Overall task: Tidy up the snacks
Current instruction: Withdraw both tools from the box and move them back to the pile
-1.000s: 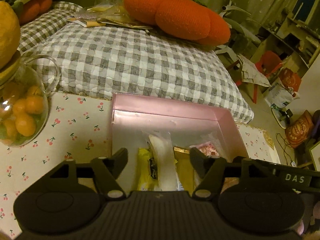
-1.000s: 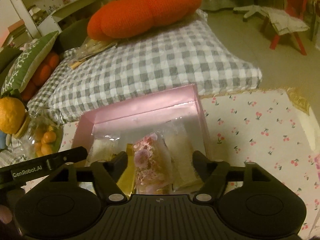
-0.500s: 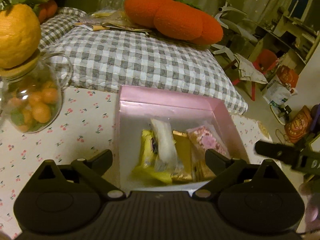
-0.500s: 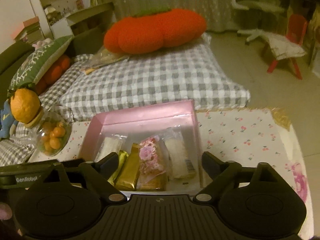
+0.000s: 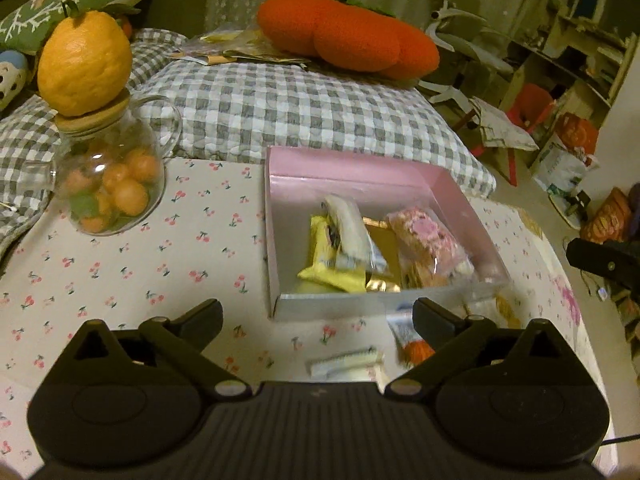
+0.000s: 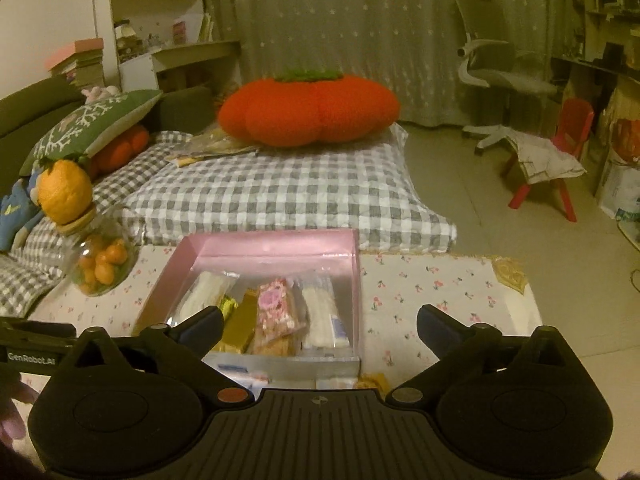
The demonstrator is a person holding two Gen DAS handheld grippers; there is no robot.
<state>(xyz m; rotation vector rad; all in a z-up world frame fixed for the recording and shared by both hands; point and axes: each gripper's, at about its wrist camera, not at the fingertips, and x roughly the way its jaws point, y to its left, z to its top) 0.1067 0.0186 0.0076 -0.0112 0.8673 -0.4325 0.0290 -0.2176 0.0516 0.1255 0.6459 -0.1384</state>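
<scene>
A pink box [image 5: 348,160] [image 6: 272,240] lies on the cherry-print tablecloth [image 5: 180,256]. Inside it sit a yellow packet [image 5: 324,256], a white packet [image 5: 348,224], a gold one [image 5: 384,248] and a pink flowery one [image 5: 424,236] [image 6: 276,304]. Loose packets rest on the cloth in front of the box, a white one [image 5: 344,360] and an orange one [image 5: 416,348]. My left gripper [image 5: 316,316] hovers before the box's near wall, its jaws opening, with nothing gripped between them. My right gripper [image 6: 320,320] hangs over the box's near end, jaws opening too, holding nothing.
A glass jar of small orange fruits [image 5: 108,188] stands left of the box, with a large citrus [image 5: 84,64] on its lid. Behind the table lie a checkered cushion [image 5: 300,112] and an orange pumpkin cushion [image 5: 348,40]. The table's right edge [image 6: 532,300] drops to the floor.
Both grippers drew back from inside the box and rose a little, and their jaws spread wide. The loose packets in front of the box came into view.
</scene>
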